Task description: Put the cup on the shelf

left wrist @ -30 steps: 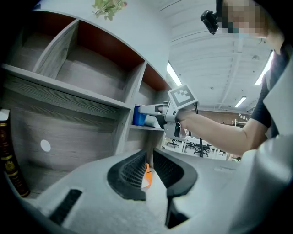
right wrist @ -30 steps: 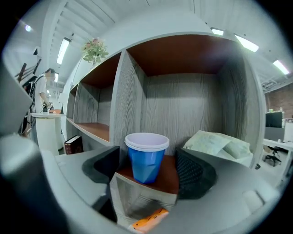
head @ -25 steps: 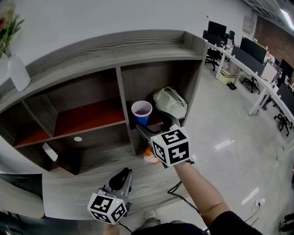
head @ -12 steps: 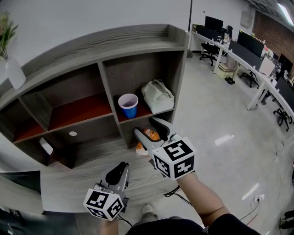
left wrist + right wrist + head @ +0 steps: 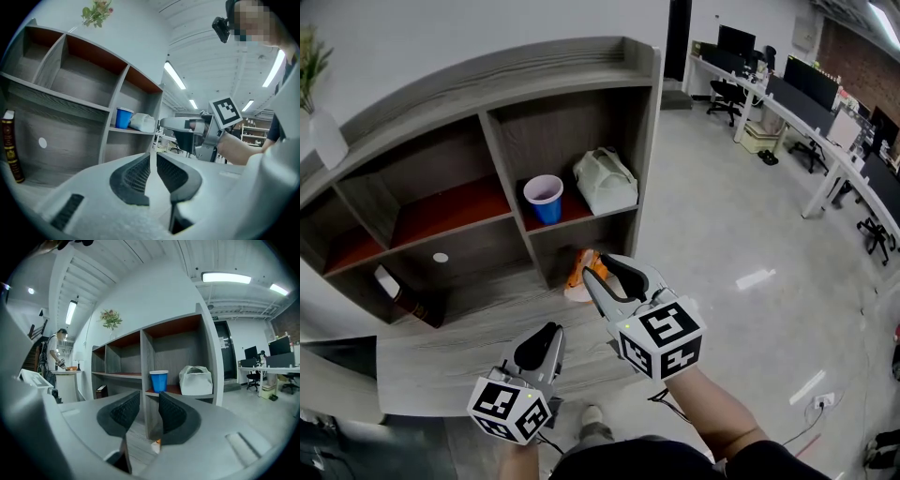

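The blue cup (image 5: 545,199) stands upright on the grey shelf unit's (image 5: 487,141) right-hand middle board, beside a white bag (image 5: 605,182). Nothing holds it. My right gripper (image 5: 607,273) hovers well in front of and below the cup; its jaws are closing with nothing between them, and a gap still shows. In the right gripper view the cup (image 5: 159,381) sits straight ahead past the right gripper (image 5: 149,411). My left gripper (image 5: 546,337) hangs lower left, jaws together and empty. The left gripper view shows the left gripper (image 5: 153,164), the cup (image 5: 123,117) and the right gripper (image 5: 187,126).
A dark book (image 5: 408,298) leans in the lower left compartment. An orange and white object (image 5: 581,272) lies on the floor at the shelf's foot. A vase with a plant (image 5: 323,131) tops the shelf. Desks and chairs (image 5: 825,122) line the right side.
My right gripper has drawn back from the cup, which stays on the shelf, and its jaws have narrowed. The shelf now looks farther away and shifted left.
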### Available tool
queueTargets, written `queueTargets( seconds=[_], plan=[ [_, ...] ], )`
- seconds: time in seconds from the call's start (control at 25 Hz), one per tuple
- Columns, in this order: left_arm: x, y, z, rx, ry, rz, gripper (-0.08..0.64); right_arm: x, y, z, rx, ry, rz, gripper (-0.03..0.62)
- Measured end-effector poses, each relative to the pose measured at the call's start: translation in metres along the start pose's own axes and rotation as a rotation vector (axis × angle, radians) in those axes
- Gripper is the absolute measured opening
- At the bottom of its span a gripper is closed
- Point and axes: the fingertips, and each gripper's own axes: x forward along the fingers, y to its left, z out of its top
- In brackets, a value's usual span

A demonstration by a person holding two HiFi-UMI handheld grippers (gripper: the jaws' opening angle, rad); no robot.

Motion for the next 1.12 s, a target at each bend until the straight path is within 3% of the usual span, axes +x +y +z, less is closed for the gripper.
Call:
queueTargets(
  seconds=[0.8, 1.0, 1.12],
  plan=[
    [0.010, -0.020, -0.015, 0.008, 0.021, 0.022, 0.031, -0.036, -0.012, -0.073, 0.054, 0.130, -0.022, 0.067],
    [0.010, -0.023, -0.021, 0.002, 0.029, 0.024, 0.031, -0.039, -0.009, -0.091, 0.071, 0.157, -0.026, -0.003],
    [0.009, -0.023, -0.027, -0.009, 0.038, 0.032, 0.031, -0.042, -0.004, -0.100, 0.084, 0.176, -0.015, -0.003]
  ],
)
